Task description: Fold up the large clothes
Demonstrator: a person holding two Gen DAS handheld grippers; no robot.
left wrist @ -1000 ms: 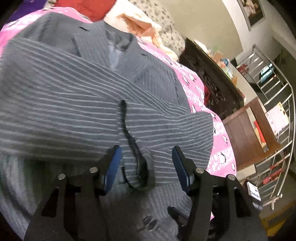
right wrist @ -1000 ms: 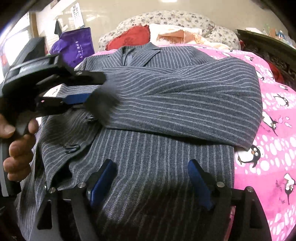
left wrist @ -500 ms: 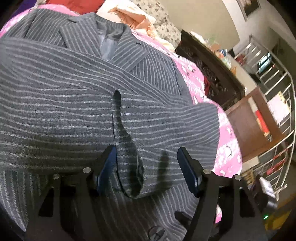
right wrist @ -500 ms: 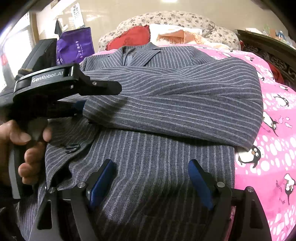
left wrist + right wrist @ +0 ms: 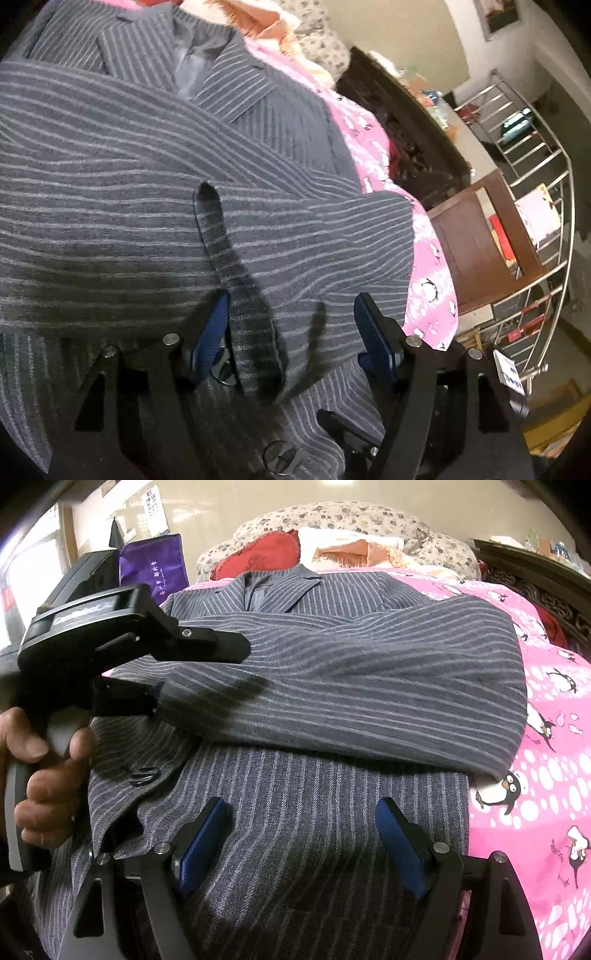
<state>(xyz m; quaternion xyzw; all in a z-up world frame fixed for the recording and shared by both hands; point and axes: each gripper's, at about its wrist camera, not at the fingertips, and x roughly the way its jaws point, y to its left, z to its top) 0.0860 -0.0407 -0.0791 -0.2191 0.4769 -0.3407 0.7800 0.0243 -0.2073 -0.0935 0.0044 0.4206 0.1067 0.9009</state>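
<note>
A grey pinstriped suit jacket (image 5: 332, 812) lies face up on the bed, collar toward the pillows. One sleeve (image 5: 351, 686) is folded across its chest. The sleeve's cuff (image 5: 251, 332) lies between the fingers of my left gripper (image 5: 291, 310), near the left pad, and the pads do not press it. In the right wrist view the left gripper (image 5: 201, 674), held by a hand (image 5: 40, 775), stands open at that cuff. My right gripper (image 5: 301, 812) hovers open over the jacket's lower front with nothing between its fingers.
Pink penguin-print bedding (image 5: 535, 775) shows at the right of the jacket. A red pillow (image 5: 258, 554) and floral pillows sit at the bed's head, with a purple bag (image 5: 155, 565) to their left. Dark carved furniture (image 5: 406, 129), a wooden chair (image 5: 480, 251) and a metal rack (image 5: 535, 166) stand beside the bed.
My left gripper's jaws have spread and let go of the cuff. The sleeve has settled flat across the jacket, and the left gripper has sunk slightly. The right gripper has stayed still.
</note>
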